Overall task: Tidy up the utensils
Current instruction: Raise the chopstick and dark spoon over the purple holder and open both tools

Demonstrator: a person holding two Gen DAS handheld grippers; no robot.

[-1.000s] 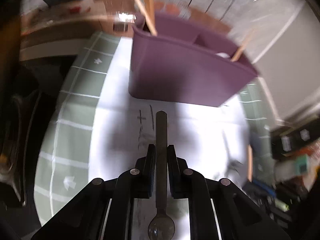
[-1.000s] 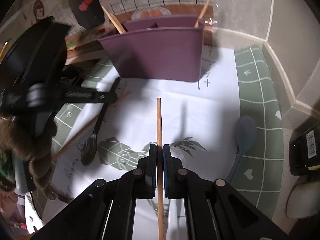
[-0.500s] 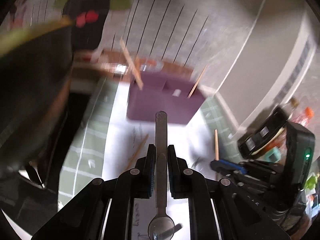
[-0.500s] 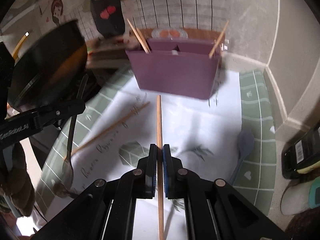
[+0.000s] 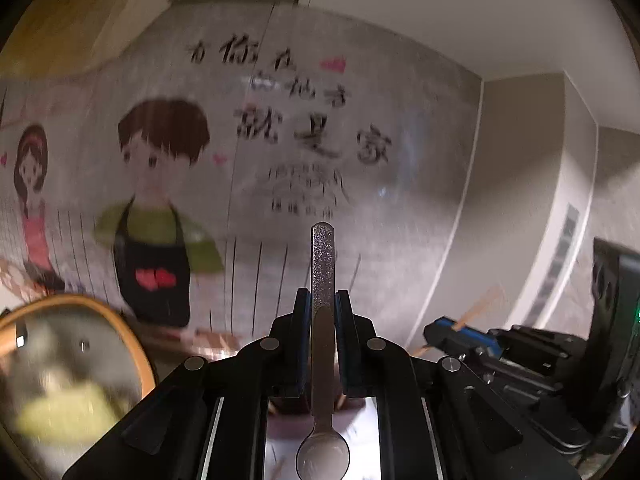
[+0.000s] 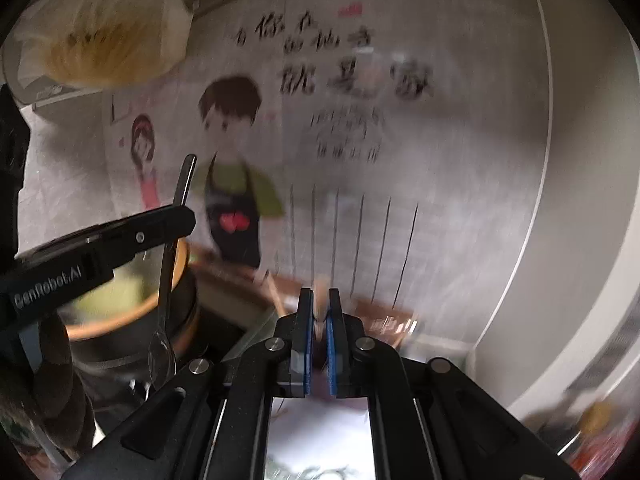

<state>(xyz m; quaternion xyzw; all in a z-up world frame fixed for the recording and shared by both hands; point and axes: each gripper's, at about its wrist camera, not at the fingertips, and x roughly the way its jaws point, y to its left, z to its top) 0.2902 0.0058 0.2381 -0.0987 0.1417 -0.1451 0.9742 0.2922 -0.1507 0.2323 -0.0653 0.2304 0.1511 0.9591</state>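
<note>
My left gripper is shut on a metal spoon, handle pointing up and forward, bowl down between the arms. It is raised and faces the wall. In the right wrist view the left gripper and the spoon show at the left. My right gripper is shut on a wooden chopstick, seen nearly end-on and blurred between the blue pads. In the left wrist view the right gripper shows at the right with the chopstick sticking out. The purple organizer is hidden below the grippers.
A cartoon wall poster fills the background. A black pot with a glass lid stands at the left; its lid also shows in the left wrist view. A black device stands at the right. White paper lies below.
Both grippers have risen and tilted up, each still holding its utensil. The purple organizer and the mat have dropped out of view; the wall poster now fills both views.
</note>
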